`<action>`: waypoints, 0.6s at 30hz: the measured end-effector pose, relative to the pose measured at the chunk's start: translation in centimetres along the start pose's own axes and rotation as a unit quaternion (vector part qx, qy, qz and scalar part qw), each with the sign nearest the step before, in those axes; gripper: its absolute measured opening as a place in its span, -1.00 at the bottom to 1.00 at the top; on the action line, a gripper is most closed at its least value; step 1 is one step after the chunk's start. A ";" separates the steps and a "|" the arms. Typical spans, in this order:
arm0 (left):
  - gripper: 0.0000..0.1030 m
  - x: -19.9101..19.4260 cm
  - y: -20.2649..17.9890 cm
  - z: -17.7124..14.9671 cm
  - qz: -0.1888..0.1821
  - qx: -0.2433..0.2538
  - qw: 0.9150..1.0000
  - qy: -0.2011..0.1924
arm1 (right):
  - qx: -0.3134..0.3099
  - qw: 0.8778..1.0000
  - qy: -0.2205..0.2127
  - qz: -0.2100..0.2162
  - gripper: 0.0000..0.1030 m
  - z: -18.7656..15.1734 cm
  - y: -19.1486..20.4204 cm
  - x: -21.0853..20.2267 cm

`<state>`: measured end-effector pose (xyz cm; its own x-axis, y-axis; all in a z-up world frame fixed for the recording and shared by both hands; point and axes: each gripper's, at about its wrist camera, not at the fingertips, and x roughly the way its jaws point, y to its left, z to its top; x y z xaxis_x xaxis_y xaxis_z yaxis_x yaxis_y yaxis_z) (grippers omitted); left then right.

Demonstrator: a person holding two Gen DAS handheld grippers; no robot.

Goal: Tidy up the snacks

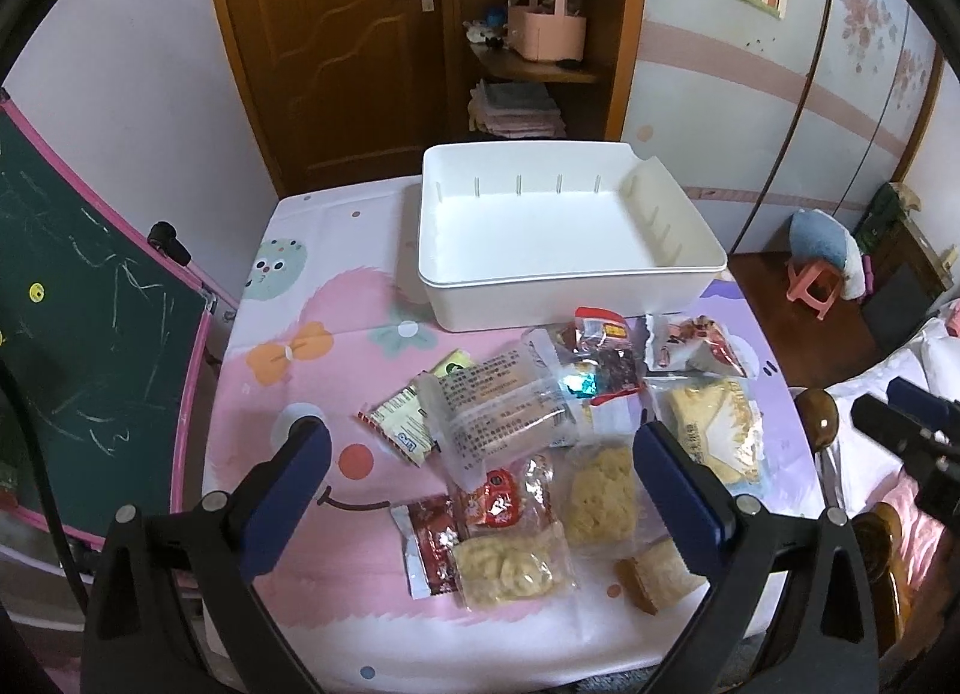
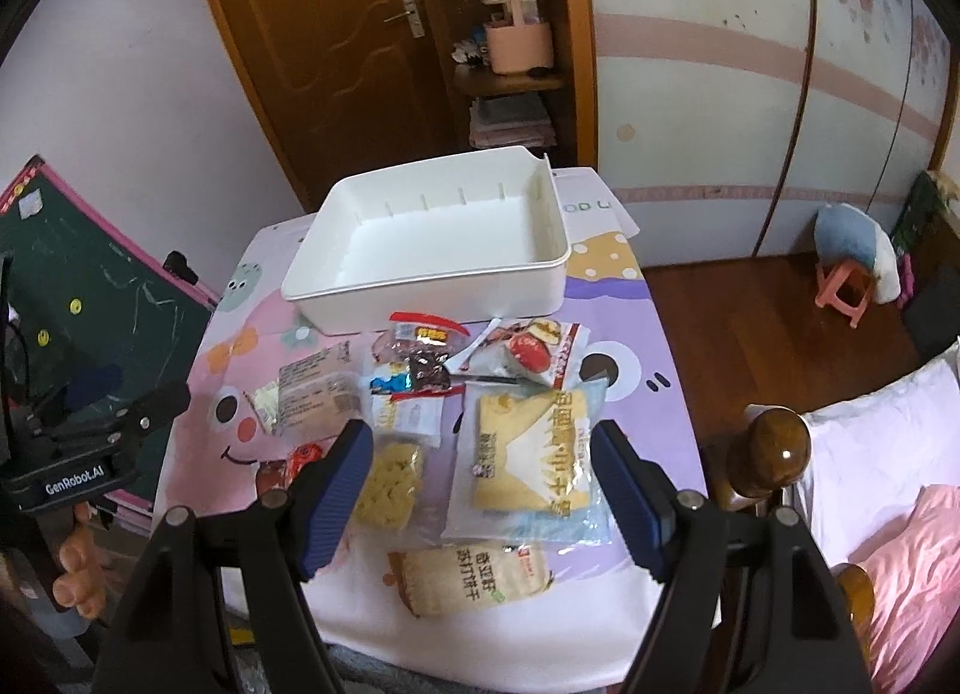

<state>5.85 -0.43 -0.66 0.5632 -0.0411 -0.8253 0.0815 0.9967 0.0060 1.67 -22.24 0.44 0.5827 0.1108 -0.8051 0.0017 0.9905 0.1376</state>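
On the far left, a green chalkboard (image 1: 90, 304) leans beside the table (image 1: 288, 298), whose left edge leaves a bare strip of pink patterned cloth between the board and the snacks. My left gripper (image 1: 480, 436) hangs above that cloth with its jaws spread wide, nothing between the pads, the pile of packets lying below the gap. At centre, the white bin (image 1: 558, 226) sits empty at the far end of the table, its near wall just behind the snacks (image 1: 528, 424); these form a loose overlapping heap of clear-wrapped crackers, red sachets and yellow cakes, spread from mid-table to the near edge. Farther right, my right gripper (image 2: 480, 454) stands with jaws apart, gripping nothing, above a large pale-blue cracker bag (image 2: 534, 466), which lies flat, with a smaller cracker pack (image 2: 474, 574) near the table's front edge. Right of the table's edge stand a wooden bedpost (image 2: 774, 454) and bedding (image 2: 870, 454), close to the gripper's outer side.
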 end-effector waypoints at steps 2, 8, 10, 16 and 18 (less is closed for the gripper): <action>0.95 0.6 0.0 0.4 0.004 0.002 1.000 0.006 | 0.005 1.000 0.004 -0.002 0.46 0.7 -0.6 0.4; 0.95 1.0 0.0 2.1 0.017 0.002 1.000 -0.002 | 0.002 1.000 -0.004 -0.002 0.46 3.5 -1.5 0.4; 0.95 1.0 -0.1 2.7 0.022 0.004 1.000 -0.006 | -0.008 1.000 -0.015 -0.007 0.46 4.3 -1.3 0.0; 0.95 2.0 -0.8 3.7 0.011 0.007 1.000 0.000 | -0.040 0.998 -0.045 -0.016 0.46 6.5 -0.4 -0.2; 0.95 2.9 -1.0 3.7 0.010 0.008 1.000 0.011 | -0.042 0.998 -0.036 -0.011 0.46 7.0 -0.3 0.9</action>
<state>10.47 -1.85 -0.93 0.5470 -0.0201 -0.8369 0.0840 0.9960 0.0310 7.87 -22.99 3.76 0.6401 0.0866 -0.7634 -0.0510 0.9962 0.0702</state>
